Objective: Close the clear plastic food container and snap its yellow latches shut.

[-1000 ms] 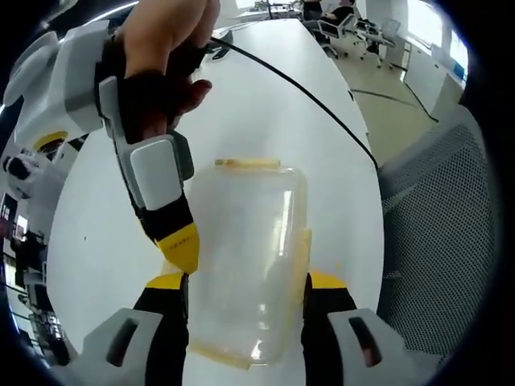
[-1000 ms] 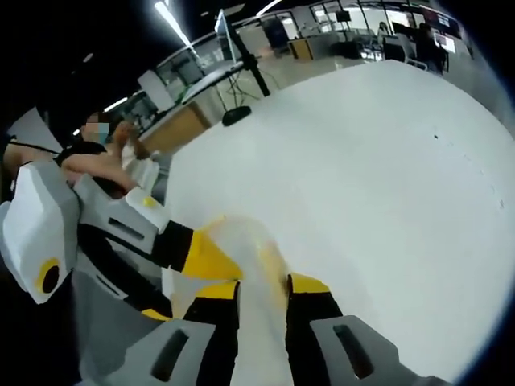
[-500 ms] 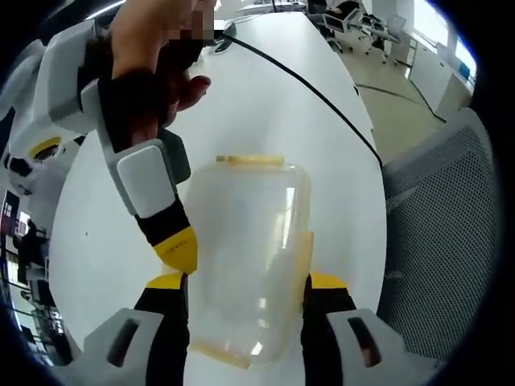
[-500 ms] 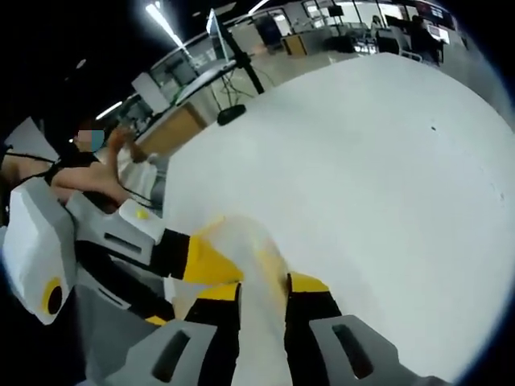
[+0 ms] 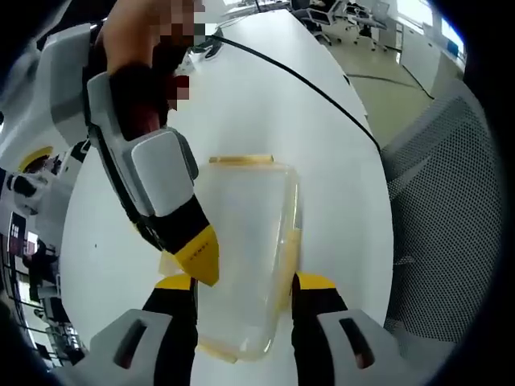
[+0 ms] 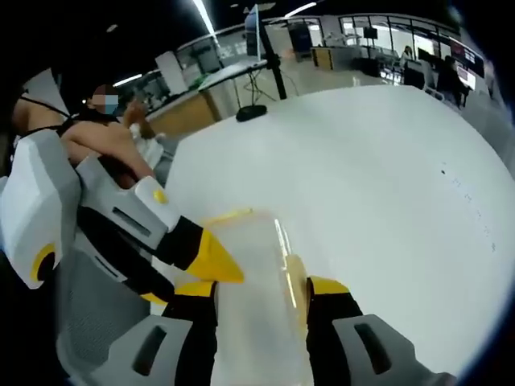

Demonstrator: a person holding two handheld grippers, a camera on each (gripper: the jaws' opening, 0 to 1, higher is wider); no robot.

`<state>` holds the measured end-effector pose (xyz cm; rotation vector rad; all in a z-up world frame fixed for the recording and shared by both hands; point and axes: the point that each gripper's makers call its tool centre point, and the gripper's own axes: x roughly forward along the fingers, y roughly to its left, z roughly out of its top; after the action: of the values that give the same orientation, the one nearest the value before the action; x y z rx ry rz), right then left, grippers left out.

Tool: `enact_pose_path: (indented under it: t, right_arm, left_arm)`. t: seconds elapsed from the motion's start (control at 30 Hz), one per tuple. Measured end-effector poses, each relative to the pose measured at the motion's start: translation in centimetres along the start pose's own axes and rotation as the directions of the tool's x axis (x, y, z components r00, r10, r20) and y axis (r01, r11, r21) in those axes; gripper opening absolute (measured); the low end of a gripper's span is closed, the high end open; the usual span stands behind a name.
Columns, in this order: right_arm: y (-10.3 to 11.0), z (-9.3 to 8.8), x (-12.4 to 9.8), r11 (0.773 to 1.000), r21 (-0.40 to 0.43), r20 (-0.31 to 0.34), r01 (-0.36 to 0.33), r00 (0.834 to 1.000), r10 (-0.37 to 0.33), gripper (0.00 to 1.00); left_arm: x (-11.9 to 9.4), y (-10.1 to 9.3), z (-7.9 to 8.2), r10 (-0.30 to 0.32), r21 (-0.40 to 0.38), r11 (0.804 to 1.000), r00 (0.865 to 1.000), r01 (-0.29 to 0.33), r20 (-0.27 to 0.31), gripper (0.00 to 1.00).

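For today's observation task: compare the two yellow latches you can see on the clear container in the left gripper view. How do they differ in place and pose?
The far-end latch runs crosswise along the container end farthest from the camera, away from both tongs. The side latch runs lengthwise down the container's long edge, just above the left tongs' yellow tip. Both are yellow strips on the same clear container.

Your left gripper view looks down steeply along its fingers point(image 5: 181, 322) at the white desk point(image 5: 338, 185), very close to the clear container point(image 5: 245, 241), facing the desk's far end and a mesh chair point(image 5: 451, 201). Your right gripper view sits low and close too, looking across the desk point(image 6: 378, 177) toward an office background. Both views share the container point(image 6: 253, 281) and desk; each sees the other gripper: right gripper point(image 5: 197, 253), left gripper point(image 6: 213, 261).
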<state>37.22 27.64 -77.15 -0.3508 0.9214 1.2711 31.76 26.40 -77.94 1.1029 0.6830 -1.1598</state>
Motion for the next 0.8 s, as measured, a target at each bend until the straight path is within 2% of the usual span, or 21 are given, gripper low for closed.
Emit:
enact_pose_path:
  t: [0.13,0.23,0.33,0.63,0.8]
  right_arm:
    - [-0.1,-0.4,0.1,1.0,0.011,-0.02,0.013,1.0,-0.013,0.39]
    - [0.1,-0.4,0.0,1.0,0.015,-0.023,-0.003,1.0,0.003,0.38]
    - [0.6,-0.9,0.1,0.999,0.038,-0.064,-0.019,0.998,0.022,0.37]
    - [0.8,-1.1,0.4,0.998,0.061,-0.119,-0.035,0.992,0.042,0.35]
    - [0.8,-1.1,0.6,0.996,0.084,-0.199,-0.038,0.978,0.054,0.34]
  left_arm:
    - [0.0,-0.1,0.1,-0.01,0.007,1.0,1.0,0.01,-0.002,0.45]
    - [-0.1,-0.3,0.2,-0.017,0.017,1.0,1.0,0.017,-0.002,0.46]
    - [-0.1,-0.6,0.3,-0.038,0.027,0.999,0.999,0.038,0.007,0.47]
    - [0.1,-0.7,0.4,-0.043,0.024,0.999,0.999,0.043,-0.004,0.49]
    - [0.2,-0.4,0.2,-0.039,-0.004,0.999,0.999,0.039,-0.011,0.5]
